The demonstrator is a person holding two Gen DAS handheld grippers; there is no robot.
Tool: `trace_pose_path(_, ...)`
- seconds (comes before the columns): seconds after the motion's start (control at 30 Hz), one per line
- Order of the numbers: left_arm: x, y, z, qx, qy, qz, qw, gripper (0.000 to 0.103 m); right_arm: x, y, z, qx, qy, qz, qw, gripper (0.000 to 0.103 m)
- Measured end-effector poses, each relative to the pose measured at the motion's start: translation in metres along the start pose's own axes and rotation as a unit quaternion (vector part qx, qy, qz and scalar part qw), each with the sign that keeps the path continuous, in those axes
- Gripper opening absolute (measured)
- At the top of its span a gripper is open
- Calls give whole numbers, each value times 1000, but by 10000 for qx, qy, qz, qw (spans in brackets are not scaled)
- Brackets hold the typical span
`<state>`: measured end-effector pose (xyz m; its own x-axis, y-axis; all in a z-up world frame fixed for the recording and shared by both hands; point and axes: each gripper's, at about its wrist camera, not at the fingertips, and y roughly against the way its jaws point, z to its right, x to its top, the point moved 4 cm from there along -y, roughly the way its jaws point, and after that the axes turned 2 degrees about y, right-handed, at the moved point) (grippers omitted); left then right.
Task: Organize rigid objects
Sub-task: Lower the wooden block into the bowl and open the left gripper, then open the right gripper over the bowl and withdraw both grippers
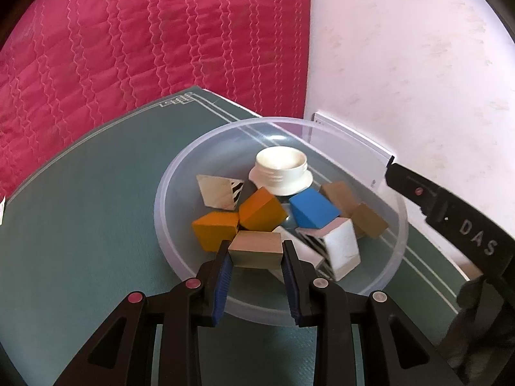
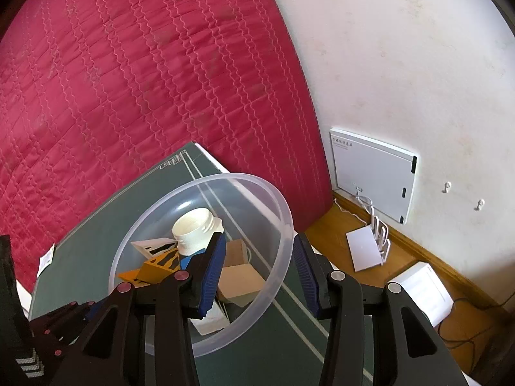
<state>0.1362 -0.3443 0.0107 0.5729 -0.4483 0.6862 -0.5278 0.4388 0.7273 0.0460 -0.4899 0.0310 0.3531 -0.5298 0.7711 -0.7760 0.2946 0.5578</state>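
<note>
On the far left a red quilted bedspread [image 1: 128,38] fills the background, and a green mat [image 1: 80,193] with pale border lines lies in front of it. On the mat sits a clear plastic bowl [image 1: 167,193], round and shallow, its wall see-through.

My left gripper [image 1: 256,252] hangs over the bowl's near side, its blue-padded fingers [image 1: 222,276] clamped on a tan wooden block [image 1: 256,251]. The block is a plain beige-brown brick with flat faces and crisp edges, held level between the pads, just above the pile inside the bowl.

Across that pile from left to right: a pale block with black stripes [image 1: 220,194], two orange blocks [image 1: 216,229] touching each other, a white threaded jar top [image 1: 281,170] standing mouth-up at the back, a blue block [image 1: 313,209], a white and pink block with stripes [image 1: 338,251] leaning near the front, and two more brown blocks [image 1: 368,220] against the right wall. All lie tumbled at odd angles.

My right gripper [image 2: 257,270] straddles the bowl's right rim with its fingers spread apart: one pad [image 2: 210,270] inside the bowl, the other outside, neither visibly pressing on the rim.

Farther right are the white wall [image 2: 402,64], a white panel [image 2: 373,173] fixed to it, and a wooden floor [image 2: 338,225] with white boxes on it.
</note>
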Motion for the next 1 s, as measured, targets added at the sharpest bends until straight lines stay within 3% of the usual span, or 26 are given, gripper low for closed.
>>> trace_pose_path(0.2,0,2,0,14,-60,88,9999,34,-2,-1,-2,7,20,-19,10000,46)
trace_pose_path(0.6,-2,20,-9,98,-75,387,9992,70,-2,-1,-4,24,16,6,10000,45)
trace_pose_path(0.83,-20,37,-17,510,-136,532,9972,89,0,3,-2,63,26,14,10000,47)
trace_pose_path(1.0,-30,44,-14,860,-224,535,9946,97,-2,6,-3,114,95,-14,9999,52)
